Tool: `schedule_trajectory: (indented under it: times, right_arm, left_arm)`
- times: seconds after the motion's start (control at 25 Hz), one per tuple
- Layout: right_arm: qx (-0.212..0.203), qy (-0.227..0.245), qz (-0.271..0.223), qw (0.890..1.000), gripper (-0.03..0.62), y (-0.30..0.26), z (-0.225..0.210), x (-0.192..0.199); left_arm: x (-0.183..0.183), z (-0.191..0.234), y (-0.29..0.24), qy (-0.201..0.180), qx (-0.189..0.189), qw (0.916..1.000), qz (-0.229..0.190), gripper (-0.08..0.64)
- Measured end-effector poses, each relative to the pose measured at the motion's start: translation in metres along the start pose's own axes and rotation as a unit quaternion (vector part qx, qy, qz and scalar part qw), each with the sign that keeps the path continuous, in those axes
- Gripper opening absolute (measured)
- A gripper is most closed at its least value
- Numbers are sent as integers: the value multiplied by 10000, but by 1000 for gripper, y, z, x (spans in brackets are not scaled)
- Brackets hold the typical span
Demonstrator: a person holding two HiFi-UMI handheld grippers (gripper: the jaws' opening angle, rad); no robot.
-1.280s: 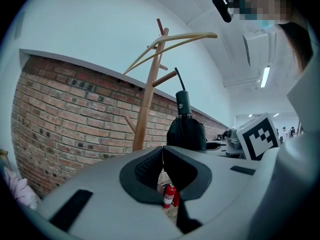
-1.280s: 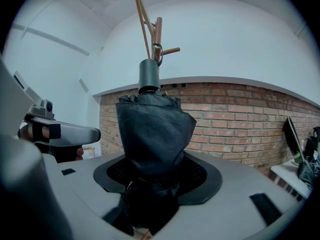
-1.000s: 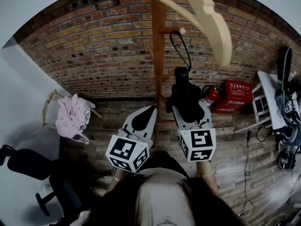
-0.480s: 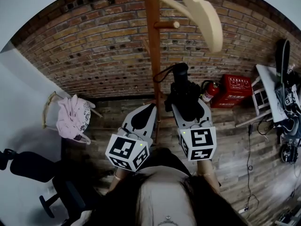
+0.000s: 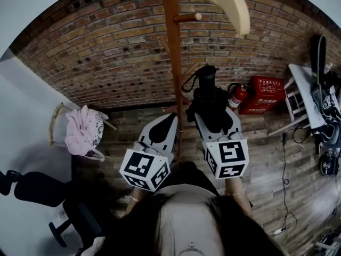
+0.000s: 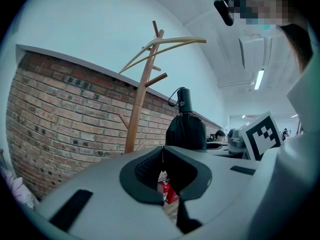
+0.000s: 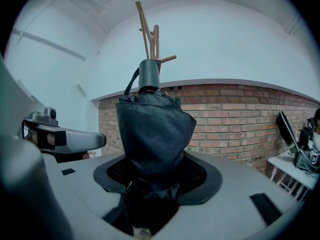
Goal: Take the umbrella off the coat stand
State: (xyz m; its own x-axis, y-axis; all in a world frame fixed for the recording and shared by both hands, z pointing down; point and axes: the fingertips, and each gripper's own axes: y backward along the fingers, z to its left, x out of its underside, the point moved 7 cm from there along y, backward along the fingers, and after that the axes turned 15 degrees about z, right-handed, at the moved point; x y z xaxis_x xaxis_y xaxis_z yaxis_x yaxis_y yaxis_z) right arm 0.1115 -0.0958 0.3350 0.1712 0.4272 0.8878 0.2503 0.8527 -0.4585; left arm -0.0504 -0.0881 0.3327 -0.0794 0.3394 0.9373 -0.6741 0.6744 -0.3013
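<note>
At the far left, against the brick wall [image 5: 106, 63], a pale wicker seat or basket [image 5: 55, 122], I cannot tell which, holds one heap of pink cloth [image 5: 80, 133]. Nearer, one black chair [image 5: 32, 188] stands on the floor.

There are two grippers. The left gripper [image 5: 170, 117] has its jaws closed tip to tip, and nothing sits between them. Just right of its tips rises the one wooden coat stand [image 5: 171, 63], with a round-ended peg [image 5: 187, 17] sticking out to the right high on its pole and a pale curved arm [image 5: 230, 1] above that.

Right of the pole is the one umbrella [image 5: 210, 104], black and folded. It hangs on no peg. The right gripper [image 5: 214, 116] clamps it, both pads pressing on the bunched fabric at its lower end. Its long axis runs along the jaws and away from the person; in the left gripper view it stands upright, with the handle [image 5: 206, 76] on top. The strap loop [image 5: 187, 82] at the handle droops free toward the pole, well below the peg.

Farther right, by the wall, one red fire extinguisher [image 5: 238, 97] stands just beside one red box [image 5: 267, 101]; what the box holds cannot be seen. At the far right a white table [image 5: 299, 97] carries dark clutter
</note>
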Motion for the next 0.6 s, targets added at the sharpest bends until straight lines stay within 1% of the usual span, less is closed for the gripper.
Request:
schedule_trajectory:
  times: [0.28,0.6]
  right_arm:
    - [18,-149,24,9999,278,10,10,5]
    - [71,-198,10,9998,278,21,25,11]
  left_arm:
    - [4,-2,11,-3,80,10000,19,8]
    - [11,-3,26,-6,197,9998,17,8]
